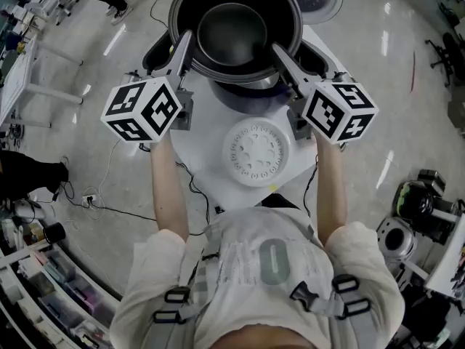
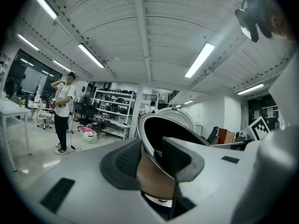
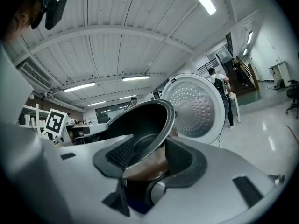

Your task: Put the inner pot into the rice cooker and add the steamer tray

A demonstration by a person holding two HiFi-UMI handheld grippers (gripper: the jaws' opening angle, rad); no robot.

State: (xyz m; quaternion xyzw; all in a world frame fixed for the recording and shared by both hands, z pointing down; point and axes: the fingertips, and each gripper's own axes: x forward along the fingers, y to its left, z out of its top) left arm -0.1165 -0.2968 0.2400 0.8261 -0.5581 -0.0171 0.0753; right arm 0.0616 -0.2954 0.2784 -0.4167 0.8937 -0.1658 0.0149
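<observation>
The left gripper (image 1: 184, 46) and right gripper (image 1: 280, 54) each grip the inner pot (image 1: 232, 29) by its rim, on its left and right sides, pads either side of the wall. The pot hangs above the rice cooker (image 1: 155, 54) at the table's (image 1: 207, 126) far end. To seat it well, I'd lower both sides evenly, rim level and centred over the well, and release only once it rests. The steamer tray (image 1: 256, 153) lies nearer on the table — only the head view shows it. The gripper views show the pads' bite and the open lid (image 3: 198, 104) upright beyond the pot.
</observation>
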